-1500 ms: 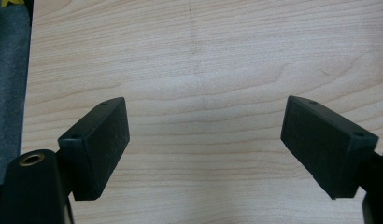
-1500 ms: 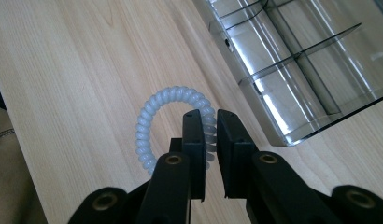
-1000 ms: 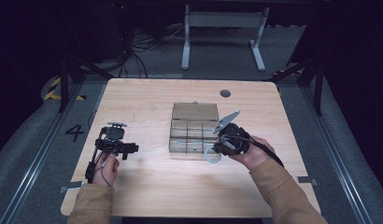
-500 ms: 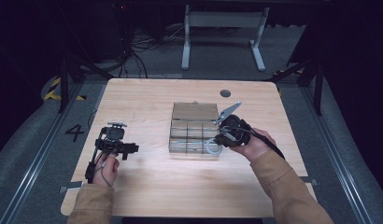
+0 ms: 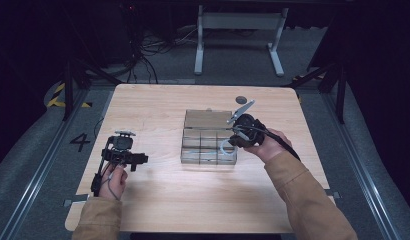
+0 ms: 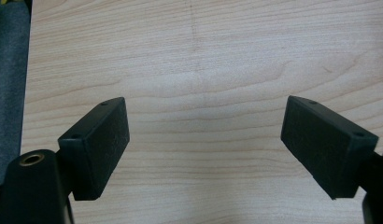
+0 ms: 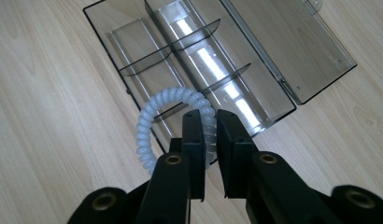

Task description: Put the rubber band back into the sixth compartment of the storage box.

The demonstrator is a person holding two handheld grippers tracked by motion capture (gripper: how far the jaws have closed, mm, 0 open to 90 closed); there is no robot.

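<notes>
My right tongs [image 7: 207, 135] are pinched nearly together on a pale blue spiral hair tie [image 7: 158, 117], gripping one side of the ring so that the rest of the coil loops out to the left of the jaws in the right gripper view. The hair tie hangs over the near right part of a clear smoky plastic organizer box [image 7: 217, 60], which lies open on the table [image 5: 158, 205] with its lid [image 7: 292, 46] folded flat on the far side. In the right gripper view I can see the box split by thin dividers into several compartments, and the ring overlaps the edge of one of them; I cannot tell whether it touches the box. From the high view my right tongs [image 5: 232, 141] sit at the right edge of the box [image 5: 208, 142], near the middle of the table, with my right hand [image 5: 265, 145] behind them and the sleeve running off to the near right. My left tongs [image 6: 203, 140] are spread wide and hold nothing, with bare wood grain between the jaws. In the high view they [image 5: 135, 161] rest low at the near left of the table, well apart from the box, held in my left hand [image 5: 113, 177].
</notes>
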